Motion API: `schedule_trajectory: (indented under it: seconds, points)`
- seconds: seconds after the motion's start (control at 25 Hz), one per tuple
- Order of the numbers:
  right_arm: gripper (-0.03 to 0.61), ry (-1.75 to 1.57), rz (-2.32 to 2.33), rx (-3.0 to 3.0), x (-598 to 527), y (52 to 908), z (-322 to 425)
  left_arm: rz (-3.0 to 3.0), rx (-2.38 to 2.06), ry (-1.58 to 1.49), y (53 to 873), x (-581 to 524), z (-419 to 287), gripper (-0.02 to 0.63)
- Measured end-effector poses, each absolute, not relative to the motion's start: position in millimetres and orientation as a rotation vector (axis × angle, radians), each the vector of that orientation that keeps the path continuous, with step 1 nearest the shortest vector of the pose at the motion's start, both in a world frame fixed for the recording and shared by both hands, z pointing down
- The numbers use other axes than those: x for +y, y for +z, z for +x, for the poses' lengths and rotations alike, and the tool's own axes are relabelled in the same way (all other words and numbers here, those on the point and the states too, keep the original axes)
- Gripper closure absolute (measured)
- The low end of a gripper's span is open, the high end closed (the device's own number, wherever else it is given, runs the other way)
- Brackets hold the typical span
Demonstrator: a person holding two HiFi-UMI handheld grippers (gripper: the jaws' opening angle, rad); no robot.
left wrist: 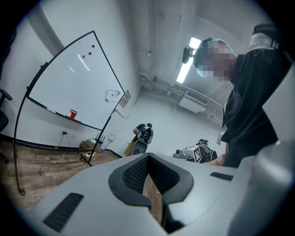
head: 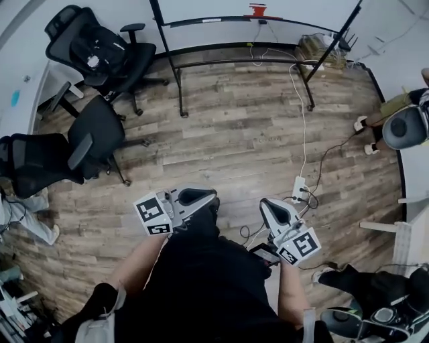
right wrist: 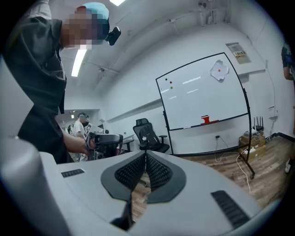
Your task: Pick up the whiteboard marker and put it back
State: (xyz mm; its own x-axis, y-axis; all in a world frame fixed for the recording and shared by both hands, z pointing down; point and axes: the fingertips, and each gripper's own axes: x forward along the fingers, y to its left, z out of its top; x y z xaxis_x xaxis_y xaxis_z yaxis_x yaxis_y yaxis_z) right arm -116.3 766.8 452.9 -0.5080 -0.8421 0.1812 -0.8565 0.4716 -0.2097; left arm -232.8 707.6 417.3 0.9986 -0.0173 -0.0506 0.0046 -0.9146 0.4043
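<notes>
A whiteboard (right wrist: 203, 94) on a black wheeled stand (head: 179, 80) stands at the far side of the wood floor. On its tray sit a red object (head: 258, 10) and a thin pale stick (head: 211, 20) that may be the marker; it is too small to tell. My left gripper (head: 213, 198) and right gripper (head: 265, 203) are held low in front of my body, far from the board. In the left gripper view the left gripper (left wrist: 148, 159) has its jaws together with nothing between them. The right gripper (right wrist: 145, 156) looks the same, with its pads meeting and nothing held.
Black office chairs (head: 100, 50) crowd the left side. A white power strip (head: 299, 189) and cables (head: 301, 114) lie on the floor at the right. Another person (head: 402, 124) is at the right edge, and more people and gear are at the lower right.
</notes>
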Motion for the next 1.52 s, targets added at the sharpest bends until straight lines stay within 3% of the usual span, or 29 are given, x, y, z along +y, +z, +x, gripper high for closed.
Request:
schedule_trajectory:
  seconds: [0.28,0.68,0.88,1.2,1.52]
  points:
    - [0.558,0.430,1.598,-2.575,679,425,-89,2.686,0.098,-0.039,427,618,-208,0.604]
    - [0.558,0.484,1.510,-2.587,603,458,-23,2.653,0.034,-0.062,441,553,-145,0.604]
    - [0.558,0.456,1.396,-2.675,554,464,25,2.652,-0.057,0.014,452,513,-87,0.604]
    - [0.558,0.434,1.235,-2.808,491,448,113,2.719,-0.170,0.004,405,444,17,0.604]
    - [0.558,0.426,1.146,-2.876,427,451,133,2.678,-0.289,0.033,415,398,28,0.604]
